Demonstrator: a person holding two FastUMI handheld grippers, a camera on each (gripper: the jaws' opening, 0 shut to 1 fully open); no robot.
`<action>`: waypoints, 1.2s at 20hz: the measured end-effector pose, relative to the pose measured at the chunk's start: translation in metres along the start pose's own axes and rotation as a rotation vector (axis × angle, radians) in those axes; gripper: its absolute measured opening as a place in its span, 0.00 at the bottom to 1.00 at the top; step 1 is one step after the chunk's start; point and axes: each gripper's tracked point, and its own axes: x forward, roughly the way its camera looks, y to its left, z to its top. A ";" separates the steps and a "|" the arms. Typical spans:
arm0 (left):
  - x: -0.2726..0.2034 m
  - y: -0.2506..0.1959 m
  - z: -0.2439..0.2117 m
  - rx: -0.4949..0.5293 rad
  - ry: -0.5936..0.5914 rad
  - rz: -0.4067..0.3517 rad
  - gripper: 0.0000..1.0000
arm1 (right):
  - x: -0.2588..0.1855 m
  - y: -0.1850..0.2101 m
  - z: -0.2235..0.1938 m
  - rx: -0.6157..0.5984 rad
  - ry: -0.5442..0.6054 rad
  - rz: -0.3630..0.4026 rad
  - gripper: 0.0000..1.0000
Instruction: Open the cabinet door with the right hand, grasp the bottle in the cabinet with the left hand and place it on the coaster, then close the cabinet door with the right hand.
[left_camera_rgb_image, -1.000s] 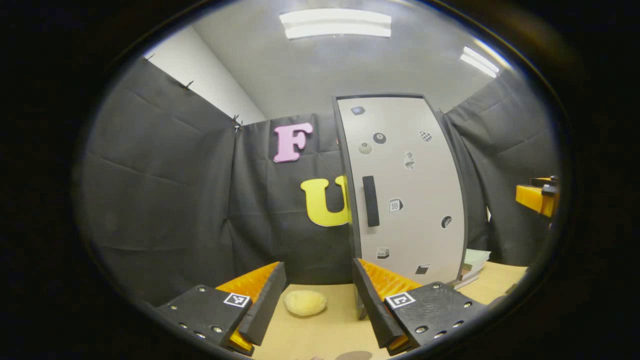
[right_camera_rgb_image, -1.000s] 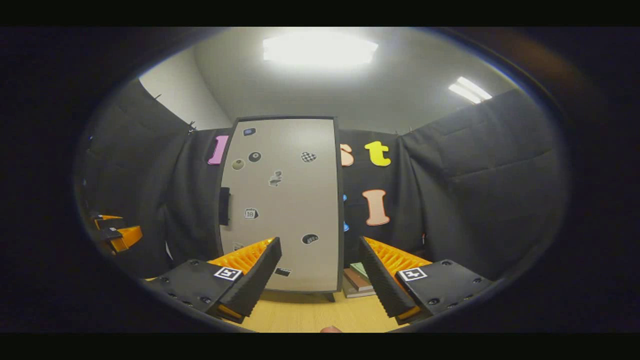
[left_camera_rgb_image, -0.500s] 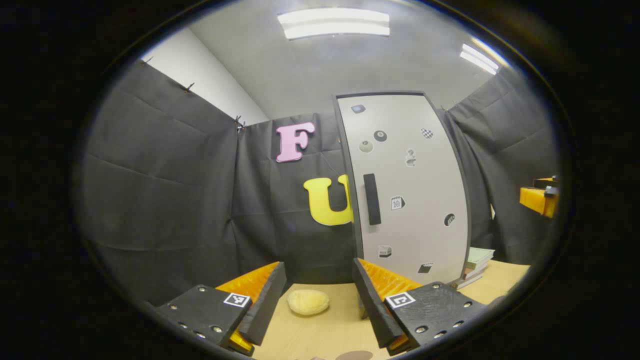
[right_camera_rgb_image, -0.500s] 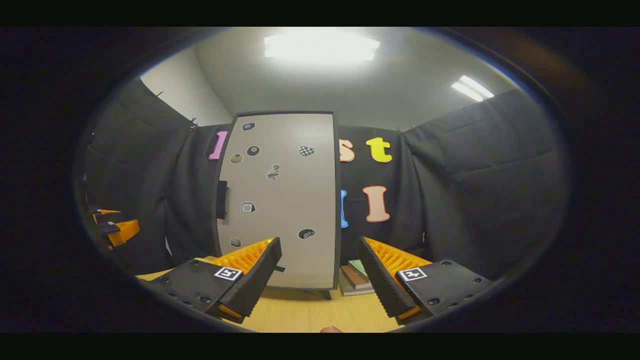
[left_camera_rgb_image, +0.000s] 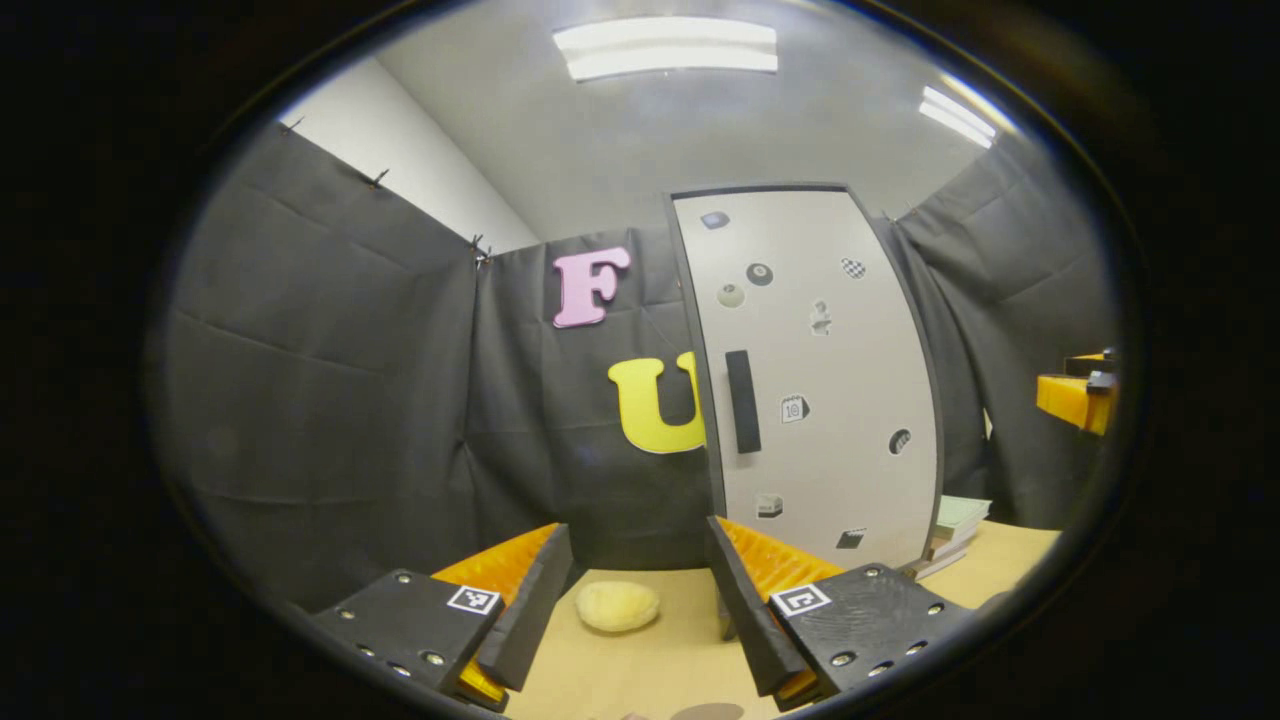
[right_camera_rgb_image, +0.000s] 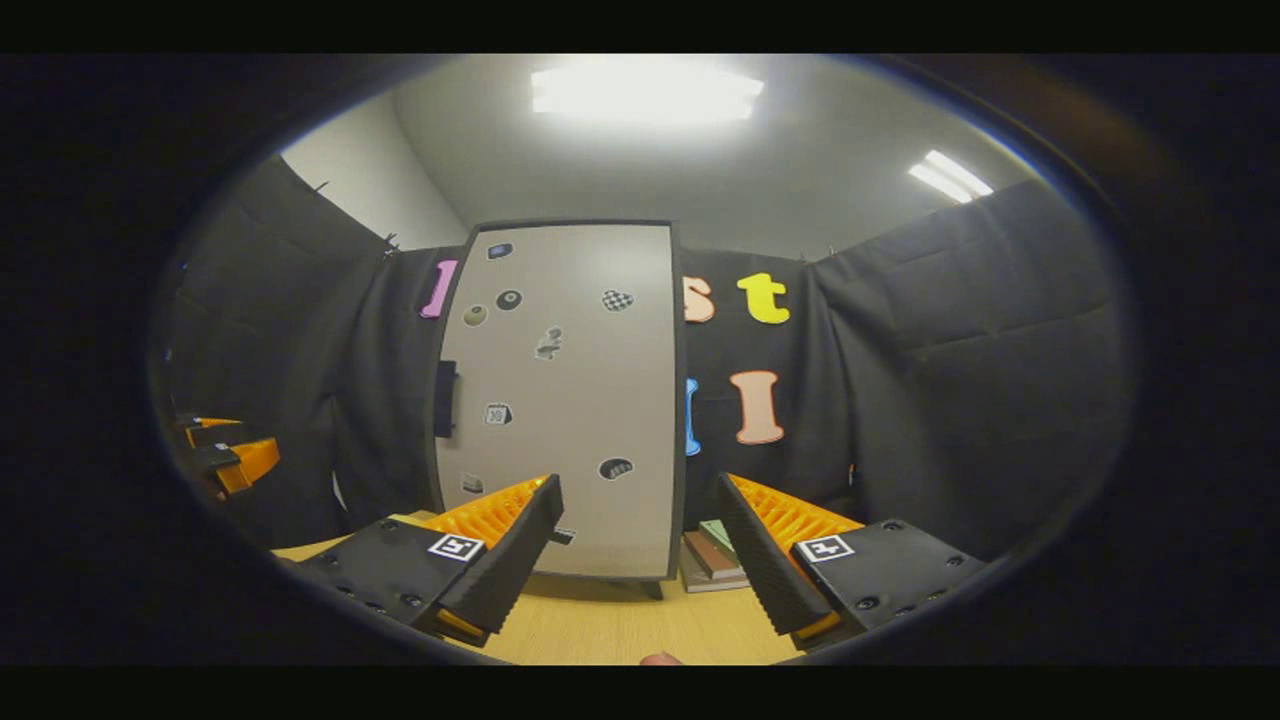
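None of the steps done: judging by the shut door, all three remain — opening, moving the bottle, closing.
Cabinet door (left_camera_rgb_image: 815, 380): pale grey, tall, with a dark frame; it stands shut and upright on the table at the back of the booth, seen also in the right gripper view (right_camera_rgb_image: 565, 400).
Handle (left_camera_rgb_image: 741, 401): a dark upright bar near the door's left edge in the left gripper view; from the right gripper view it sticks out at that same edge (right_camera_rgb_image: 445, 399).
Stickers (left_camera_rgb_image: 792, 407): small ones scattered over the door face; too small to make out.
Bottle: presumably behind the shut door; I cannot tell its look or place.
Coaster: a dark round edge (left_camera_rgb_image: 706, 711) at the very bottom of the left gripper view may be it; too little shows to be sure.
Yellow lump (left_camera_rgb_image: 617, 606): a soft-looking rounded thing on the table (left_camera_rgb_image: 660, 660), left of the cabinet's foot.
Books (right_camera_rgb_image: 715, 553): a small stack lying just beside the cabinet's right lower corner.
Left gripper (left_camera_rgb_image: 635, 590): released, fingers spread wide, nothing between them, held back from the cabinet.
Right gripper (right_camera_rgb_image: 640, 545): likewise spread and empty, facing the door, well apart from the handle.
Next, as I judge: the right gripper must reach the handle on the door's left edge.
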 end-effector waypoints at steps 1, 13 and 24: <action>0.000 0.000 -0.002 -0.002 0.001 0.002 0.80 | 0.001 0.001 0.000 -0.005 0.004 -0.001 0.97; 0.000 0.038 -0.006 0.023 0.008 0.036 0.82 | 0.038 0.061 0.019 0.034 -0.005 0.074 0.98; -0.015 0.089 -0.025 0.030 0.036 0.112 0.80 | 0.107 0.151 0.045 0.000 -0.031 0.180 0.98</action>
